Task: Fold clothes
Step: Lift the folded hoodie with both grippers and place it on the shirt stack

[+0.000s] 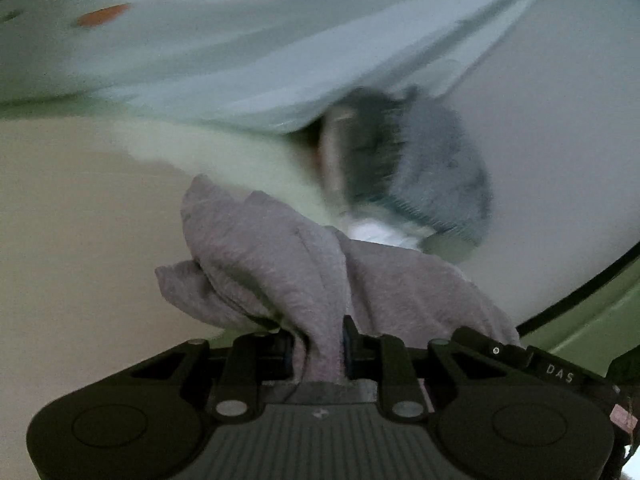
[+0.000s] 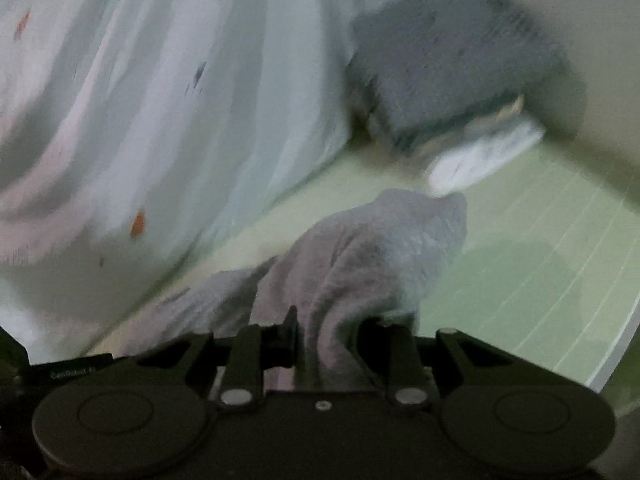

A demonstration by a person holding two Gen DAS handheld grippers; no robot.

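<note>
Grey, soft knitted cloth fills the lower middle of both wrist views: it is the garment [image 1: 280, 248] that is being folded, and each tool grips a part of it. Seen from the left wrist, the left gripper [image 1: 318, 354] has its two black fingers closed tight on a bunched fold of the grey garment, and the cloth rises in thick wrinkles above the jaws and spreads to both sides. Seen from the right wrist, the right gripper [image 2: 328, 336] is also clenched on a fold of the same grey garment [image 2: 380, 248], which hangs over the right finger and hides its tip. Under the cloth lies a pale green mat [image 2: 520, 264] with thin white lines, and its curved dark rim shows at the right side of the left wrist view. Behind the garment stands a blurred pile of folded clothes [image 2: 460, 80], grey on top with a white piece at the bottom; in the left wrist view this same pile [image 1: 432, 168] is just behind the lifted cloth. A white fabric with small orange and dark marks [image 2: 160, 100] hangs at the left and is near the pile. Both views are much blurred.
</note>
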